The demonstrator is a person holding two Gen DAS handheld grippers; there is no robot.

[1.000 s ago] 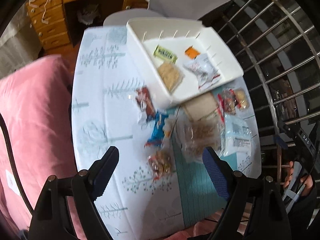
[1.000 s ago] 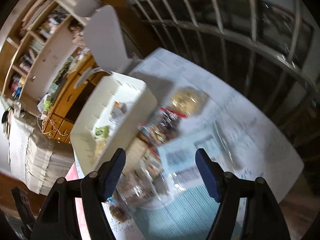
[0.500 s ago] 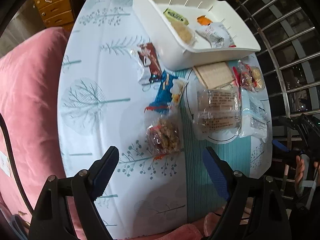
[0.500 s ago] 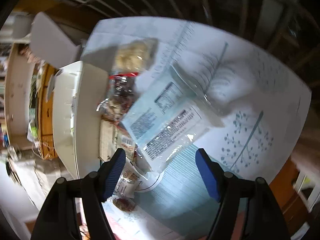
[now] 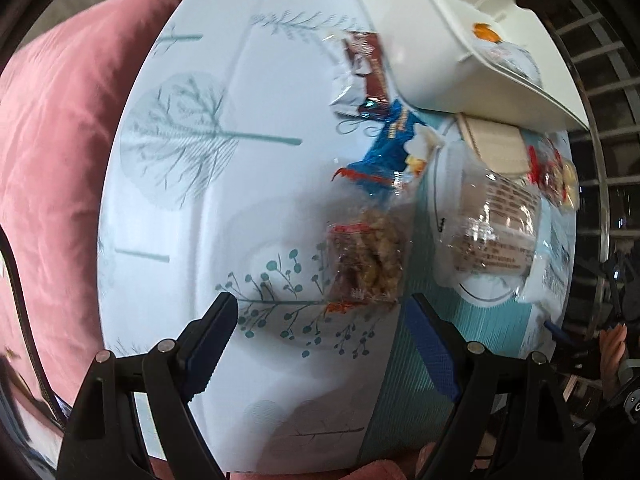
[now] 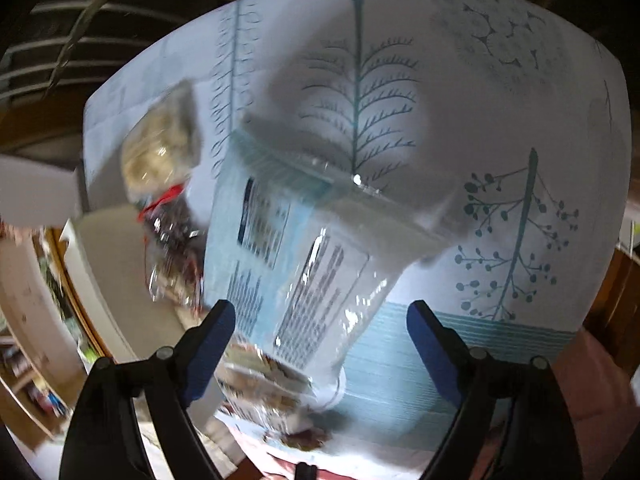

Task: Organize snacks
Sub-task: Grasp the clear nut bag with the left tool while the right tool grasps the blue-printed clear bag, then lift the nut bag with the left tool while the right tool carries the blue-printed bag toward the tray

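Several snack packets lie on a table with a tree-print cloth (image 5: 192,200). My left gripper (image 5: 322,330) is open and empty, just short of a clear bag of brown nuggets (image 5: 370,264). Beyond it lie a blue packet (image 5: 390,152), a brown-red packet (image 5: 366,68) and a large clear wrapped pack (image 5: 496,232). A white plastic tray (image 5: 432,56) holds a few snacks at the far right. My right gripper (image 6: 320,330) is open and empty over a pale blue printed packet (image 6: 296,256), with a beige snack bag (image 6: 164,148) beyond it.
A pink cushion (image 5: 52,152) runs along the table's left side. A metal window grille (image 5: 600,92) stands to the right. The white tray's wall (image 6: 104,272) sits left of the pale blue packet, with wooden shelves (image 6: 24,372) behind.
Both grippers have come down closer to the table. The nugget bag now sits right in front of my left fingers, and the pale blue packet fills the right view.
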